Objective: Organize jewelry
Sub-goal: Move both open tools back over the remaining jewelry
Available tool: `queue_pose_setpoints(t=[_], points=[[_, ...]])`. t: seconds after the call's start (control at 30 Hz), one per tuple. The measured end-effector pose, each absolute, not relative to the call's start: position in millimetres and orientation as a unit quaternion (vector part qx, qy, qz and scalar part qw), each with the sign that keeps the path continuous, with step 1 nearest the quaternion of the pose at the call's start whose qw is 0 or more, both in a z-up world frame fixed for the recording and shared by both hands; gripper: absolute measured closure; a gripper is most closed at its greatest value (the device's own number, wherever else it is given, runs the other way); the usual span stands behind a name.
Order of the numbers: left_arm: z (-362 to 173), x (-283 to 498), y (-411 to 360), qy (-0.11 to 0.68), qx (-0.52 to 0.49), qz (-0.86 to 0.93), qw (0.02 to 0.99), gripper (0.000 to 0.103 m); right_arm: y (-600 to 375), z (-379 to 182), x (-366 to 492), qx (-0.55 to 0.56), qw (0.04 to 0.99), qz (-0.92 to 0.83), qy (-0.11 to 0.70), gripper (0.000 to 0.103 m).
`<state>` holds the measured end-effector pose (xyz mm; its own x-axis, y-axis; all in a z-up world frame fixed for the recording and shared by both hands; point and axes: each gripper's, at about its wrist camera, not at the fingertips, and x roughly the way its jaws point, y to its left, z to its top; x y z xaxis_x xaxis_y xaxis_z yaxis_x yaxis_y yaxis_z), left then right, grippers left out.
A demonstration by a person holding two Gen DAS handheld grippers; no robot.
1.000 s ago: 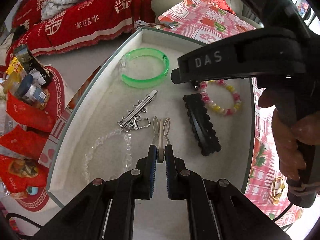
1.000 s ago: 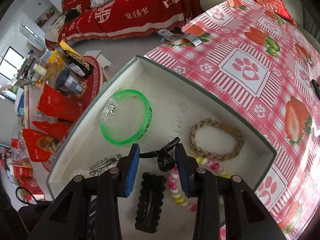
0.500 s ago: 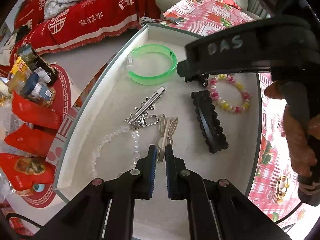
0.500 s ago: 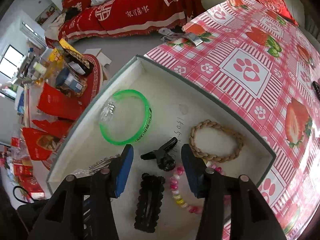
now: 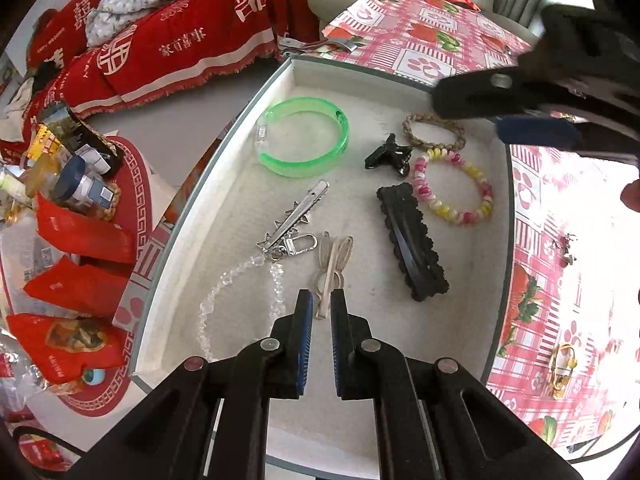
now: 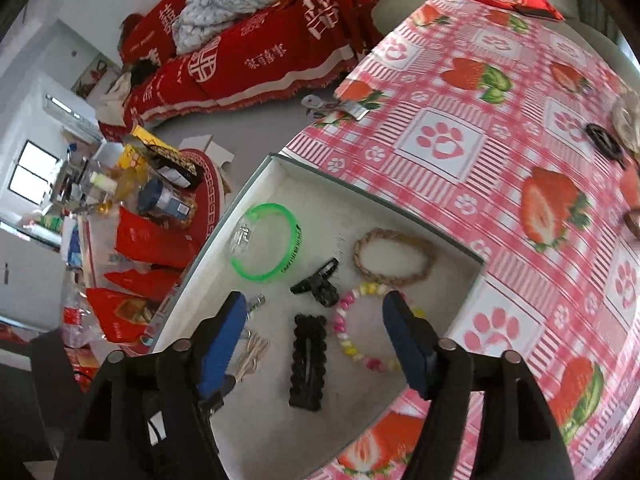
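Right gripper [image 6: 314,334] jaws now wide apart, nothing held; a second ago they closed around small black plastic claw clip [image 6: 318,282], which now lies released in white felt-lined tray [image 6: 384,200]. Placement looks complete, gripper free for next piece. Left gripper [image 5: 321,312] narrow as before, pinching end of beige rabbit-ear hair clip [image 5: 333,268] resting on tray floor. Claw clip sits between glossy translucent green bangle [image 6: 266,248], braided tan rope bracelet [image 6: 394,256], pink-yellow bead bracelet [image 6: 360,328]. Scalloped black barrette [image 6: 307,360] nearer gripper.
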<state>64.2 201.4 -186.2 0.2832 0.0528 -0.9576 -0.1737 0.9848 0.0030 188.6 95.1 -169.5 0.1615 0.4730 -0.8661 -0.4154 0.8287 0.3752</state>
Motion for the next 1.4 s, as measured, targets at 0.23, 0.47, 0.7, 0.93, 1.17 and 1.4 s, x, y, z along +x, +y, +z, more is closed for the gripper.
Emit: queue_pose_setpoints(t=[0.23,0.47,0.7,0.93,1.17,1.4], points=[[-179.5,62.9,201.0,0.595,-0.063,0.024,0.801,0.087,44.3,-155.8,169.7,0.065,0.773,0.254,0.577,0.025],[-174.7,62.5,191.1,0.595,-0.048,0.026,0.802,0.084,-15.7,-157.8,146.5,0.092,0.775,0.205,0.591,0.025],[-168.0,60.4,168.5,0.579,-0.022,0.065,0.812,0.0,-77.9,-172.4,124.3,0.102,0.769,0.161,0.61,0.025],[-147.8,63.2,128.9,0.569,-0.01,0.059,0.82,0.0,-127.2,-182.9,118.1,0.111,0.763,0.134,0.623,0.025],[-127.1,58.5,80.3,0.568,-0.032,0.035,0.822,0.0,-148.6,-183.6,124.2,0.095,0.763,0.141,0.624,0.025],[-131.6,40.7,30.4,0.585,-0.054,0.02,0.809,0.0,-158.9,-189.6,130.3,0.075,0.755,0.169,0.629,0.025]])
